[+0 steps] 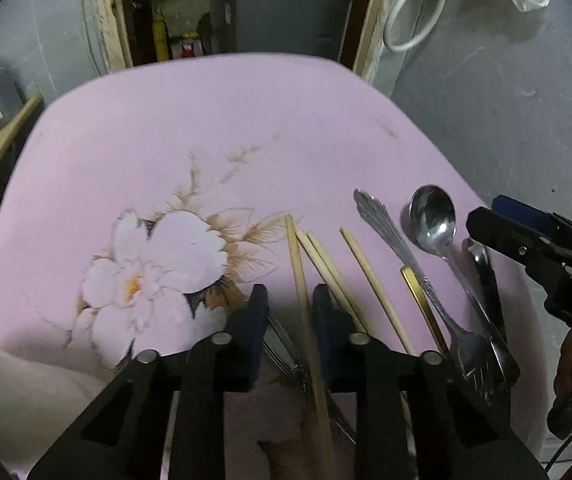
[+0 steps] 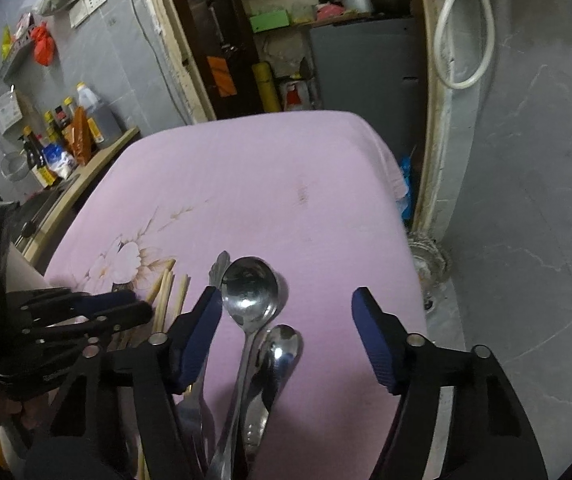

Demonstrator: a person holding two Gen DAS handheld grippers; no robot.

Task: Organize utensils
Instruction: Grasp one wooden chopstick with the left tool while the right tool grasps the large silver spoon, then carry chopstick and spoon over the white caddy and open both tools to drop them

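Observation:
Utensils lie on a pink flowered cloth (image 1: 206, 128). In the left wrist view my left gripper (image 1: 290, 304) is open, its blue pads on either side of one wooden chopstick (image 1: 300, 276); the pads do not touch it. Other chopsticks (image 1: 370, 280), a gold-coloured handle (image 1: 420, 300), a fork (image 1: 470, 354) and a large steel spoon (image 1: 433, 218) lie to the right. In the right wrist view my right gripper (image 2: 286, 320) is open wide and empty above the large spoon (image 2: 249, 292) and a smaller spoon (image 2: 282, 346).
A counter with bottles (image 2: 66, 132) stands at the left. A doorway with shelves (image 2: 306, 40) is behind the cloth. A grey tiled wall (image 2: 526, 200) with a white hose (image 2: 462, 32) is on the right. My left gripper also shows in the right wrist view (image 2: 134, 304).

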